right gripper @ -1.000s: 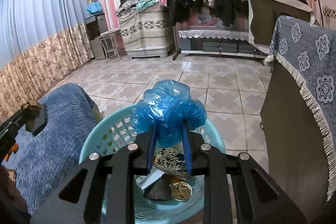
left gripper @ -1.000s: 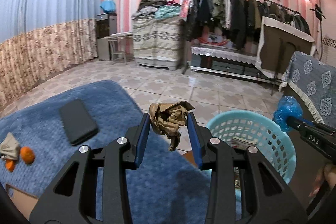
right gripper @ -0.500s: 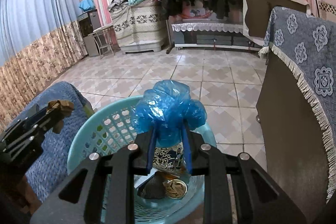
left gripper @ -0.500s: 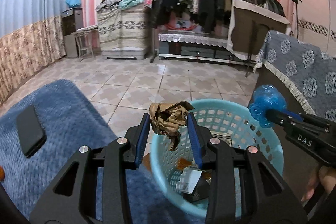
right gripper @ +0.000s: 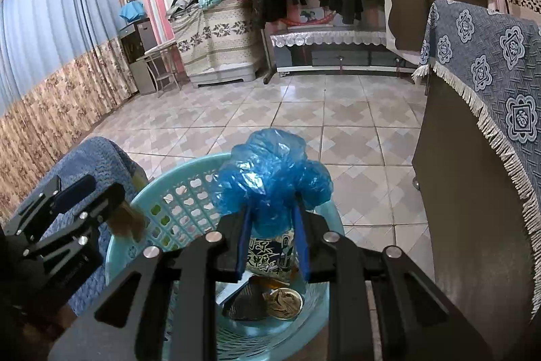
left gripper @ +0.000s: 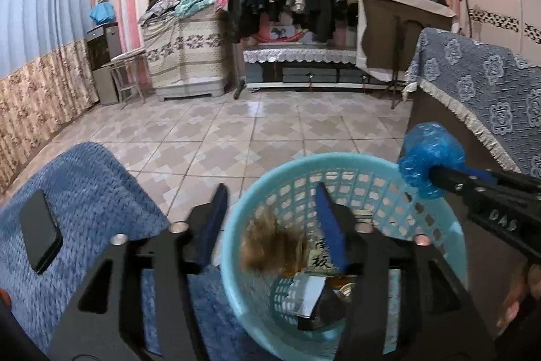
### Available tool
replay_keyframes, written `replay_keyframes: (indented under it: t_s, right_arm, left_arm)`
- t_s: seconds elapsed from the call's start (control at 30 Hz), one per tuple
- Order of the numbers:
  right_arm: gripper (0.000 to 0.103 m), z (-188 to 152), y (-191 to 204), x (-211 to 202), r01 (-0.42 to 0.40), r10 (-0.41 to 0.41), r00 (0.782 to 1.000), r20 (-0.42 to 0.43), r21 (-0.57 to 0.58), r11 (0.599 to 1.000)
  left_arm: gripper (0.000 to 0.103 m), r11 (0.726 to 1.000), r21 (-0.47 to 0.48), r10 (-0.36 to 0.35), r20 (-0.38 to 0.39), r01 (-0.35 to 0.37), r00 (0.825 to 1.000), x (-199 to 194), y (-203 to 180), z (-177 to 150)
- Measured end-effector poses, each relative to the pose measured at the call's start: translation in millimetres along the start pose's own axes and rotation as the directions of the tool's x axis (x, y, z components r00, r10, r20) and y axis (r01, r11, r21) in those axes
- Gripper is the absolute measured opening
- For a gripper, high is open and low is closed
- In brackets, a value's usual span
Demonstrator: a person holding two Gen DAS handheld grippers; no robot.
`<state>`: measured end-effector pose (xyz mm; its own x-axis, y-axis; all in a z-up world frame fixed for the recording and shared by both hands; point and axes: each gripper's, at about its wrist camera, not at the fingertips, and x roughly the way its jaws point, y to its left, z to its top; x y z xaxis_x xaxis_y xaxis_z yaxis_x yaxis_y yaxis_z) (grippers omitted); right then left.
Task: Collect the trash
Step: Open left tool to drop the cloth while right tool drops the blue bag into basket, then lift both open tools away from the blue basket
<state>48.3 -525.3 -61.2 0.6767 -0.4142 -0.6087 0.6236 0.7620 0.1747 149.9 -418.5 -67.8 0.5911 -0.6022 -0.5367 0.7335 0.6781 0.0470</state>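
Right wrist: basket (right gripper: pixel 189 188) holds wrapper (right gripper: pixel 268 254) printed in Chinese characters.

Blue knit cover (left gripper: pixel 88 192) carries a black phone (left gripper: pixel 39 235)

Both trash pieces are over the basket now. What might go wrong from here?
1. The brown wad, blurred between the left hand-held gripper's just-opened jaws, is near the basket's left rim; it might catch there instead of dropping in.
2. The right hand-held gripper pinches the blue bag; crinkled film may cling to a pad on release.
3. The basket looks light; a bump might tip it.
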Motion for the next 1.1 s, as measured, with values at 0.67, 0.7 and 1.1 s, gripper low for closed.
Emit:
replay_keyframes:
  t_s: [0.67, 0.7, 1.1]
  right_arm:
    - [0.025, -7.7, 50.4, 12.0, -0.023, 0.021, 1.0, -0.021, -0.114, 0.993]
    - [0.025, -8.4, 52.6, 13.3, -0.026, 0.023, 0.999, -0.026, -0.117, 0.993]
    - [0.09, -10.3, 56.3, 16.0, -0.005, -0.001, 0.999, -0.041, -0.132, 0.991]
  left_arm:
    - [0.097, 0.957, -0.144, 0.261, 0.054, -0.251, 0.964, -46.7, 79.6, 2.9]
    - [0.097, 0.956, -0.154, 0.259, 0.052, -0.248, 0.965, -49.0, 82.7, 1.9]
    - [0.097, 0.948, -0.155, 0.287, 0.046, -0.277, 0.957, -60.6, 91.9, -7.3]
